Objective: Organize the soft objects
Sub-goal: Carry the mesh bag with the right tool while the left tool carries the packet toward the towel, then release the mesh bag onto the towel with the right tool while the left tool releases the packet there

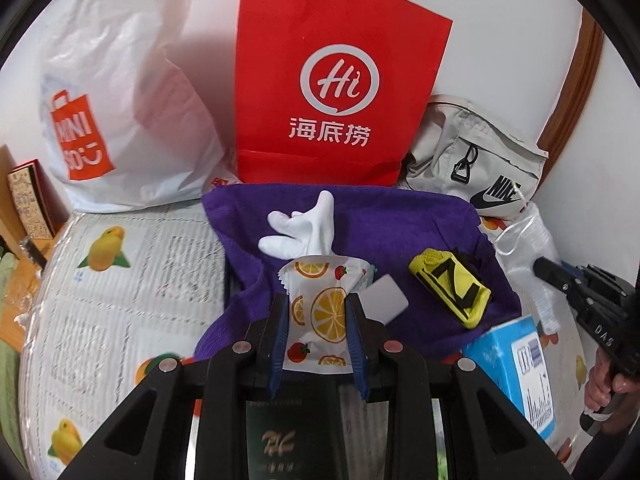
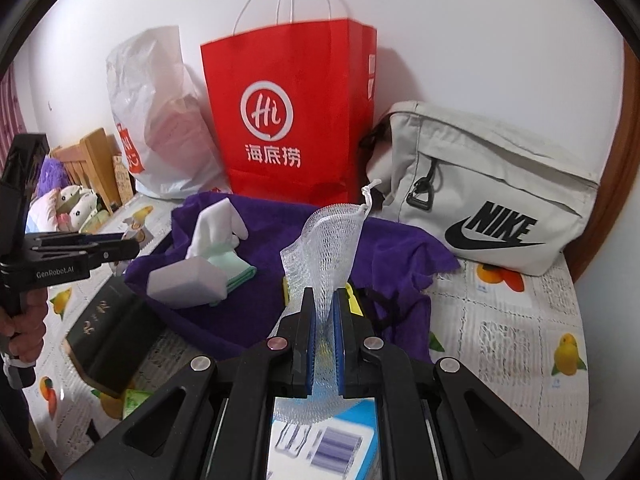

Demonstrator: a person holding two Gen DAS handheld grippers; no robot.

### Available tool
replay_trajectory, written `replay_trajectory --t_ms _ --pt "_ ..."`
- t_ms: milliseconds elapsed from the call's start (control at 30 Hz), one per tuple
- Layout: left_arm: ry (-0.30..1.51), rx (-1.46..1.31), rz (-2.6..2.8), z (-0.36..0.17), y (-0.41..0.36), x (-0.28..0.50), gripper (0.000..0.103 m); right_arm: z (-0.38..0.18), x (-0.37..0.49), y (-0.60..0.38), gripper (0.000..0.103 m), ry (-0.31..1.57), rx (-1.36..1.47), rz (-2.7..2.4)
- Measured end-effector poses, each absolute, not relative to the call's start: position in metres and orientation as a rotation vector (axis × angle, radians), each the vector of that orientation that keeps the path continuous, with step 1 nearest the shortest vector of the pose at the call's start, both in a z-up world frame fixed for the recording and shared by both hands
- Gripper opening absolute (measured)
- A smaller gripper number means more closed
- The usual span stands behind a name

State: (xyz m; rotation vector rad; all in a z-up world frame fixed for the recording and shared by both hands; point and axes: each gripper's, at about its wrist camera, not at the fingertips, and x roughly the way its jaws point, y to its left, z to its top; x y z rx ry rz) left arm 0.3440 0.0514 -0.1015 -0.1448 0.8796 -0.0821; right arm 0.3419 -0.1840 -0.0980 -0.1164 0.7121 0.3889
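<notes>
Nearest to each lens, both tools are already loaded. The left gripper [image 1: 318,312] is clamped on a tissue packet [image 1: 320,304] printed with orange slices and strawberries, its blue pads pinching the packet at mid-height so the soft wrapper bulges above them; it hangs over a dark book [image 1: 272,440], which looks like one of the hard items to be kept apart. The right gripper [image 2: 324,336] is closed on a white mesh bag [image 2: 324,248], held by its lower part so the limp netting stands up between the pads, above a blue box [image 2: 320,448] on the fruit-print tablecloth [image 2: 520,340].

Just beyond lies the purple towel [image 1: 400,220], spread as what seems to be the gathering place for soft things. On it rest a white glove [image 1: 300,228], a grey sponge block [image 2: 184,284], a pale green folded cloth [image 2: 232,264] and a yellow-and-black sock [image 1: 452,284]. Both carried items are likely headed there too, since each gripper faces the towel from its near edge.

Farthest back, against the wall, stand a white plastic bag [image 1: 132,120], a red paper bag [image 1: 336,80] and a beige Nike pouch [image 2: 488,196], bordering the towel's far edge.
</notes>
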Motion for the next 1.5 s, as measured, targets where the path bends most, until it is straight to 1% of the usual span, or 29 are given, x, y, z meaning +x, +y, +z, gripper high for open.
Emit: replay_trajectory --t_ms 267,500,700,733,767,800,833,867,933,1033,1133,1167,1200,1233,1300,1367,1500 --pt "0.917 -0.166 -0.113 -0.114 0.044 0.384 0.027 -0.118 0.372 -0.178 0.008 0.774 -0.115 0.402" --pt "0.964 -0.199 -0.125 -0.13 0.044 0.403 0.027 -0.141 0.395 -0.171 0.008 0.845 -0.133 0.431" --pt "0.964 -0.196 -0.112 -0.13 0.046 0.41 0.031 -0.151 0.406 -0.17 0.01 0.88 -0.142 0.43" --pt "0.964 -0.195 -0.105 -0.13 0.047 0.41 0.034 -0.152 0.407 -0.171 0.011 0.882 -0.137 0.428" --pt "0.969 -0.192 -0.096 -0.131 0.047 0.411 0.041 -0.152 0.408 -0.171 0.013 0.887 -0.135 0.428" --pt "0.971 -0.191 -0.094 -0.131 0.047 0.412 0.043 -0.153 0.409 -0.17 0.019 0.896 -0.14 0.431" --pt "0.97 -0.193 -0.096 -0.131 0.047 0.413 0.043 -0.154 0.409 -0.169 0.026 0.9 -0.15 0.43" --pt "0.97 -0.198 -0.097 -0.131 0.048 0.413 0.044 -0.153 0.409 -0.168 0.029 0.896 -0.158 0.426" --pt "0.969 -0.202 -0.098 -0.131 0.048 0.412 0.048 -0.15 0.407 -0.167 0.042 0.879 -0.166 0.42" --pt "0.959 -0.193 -0.092 -0.127 0.05 0.41 0.052 -0.144 0.403 -0.168 0.052 0.855 -0.172 0.408" --pt "0.951 -0.192 -0.085 -0.122 0.052 0.406 0.055 -0.138 0.398 -0.17 0.054 0.836 -0.18 0.383" --pt "0.945 -0.188 -0.082 -0.12 0.053 0.404 0.058 -0.136 0.396 -0.171 0.055 0.834 -0.175 0.383" --pt "0.94 -0.184 -0.083 -0.118 0.053 0.402 0.063 -0.133 0.393 -0.173 0.058 0.831 -0.166 0.382" --pt "0.932 -0.18 -0.085 -0.116 0.054 0.401 0.065 -0.131 0.39 -0.173 0.062 0.826 -0.156 0.383" --pt "0.91 -0.181 -0.073 -0.111 0.055 0.396 0.069 -0.126 0.382 -0.174 0.065 0.808 -0.147 0.383" --pt "0.918 -0.18 -0.062 -0.109 0.056 0.394 0.071 -0.121 0.373 -0.174 0.065 0.796 -0.145 0.379" --pt "0.908 -0.182 -0.057 -0.101 0.059 0.382 0.071 -0.112 0.352 -0.171 0.065 0.785 -0.132 0.391"
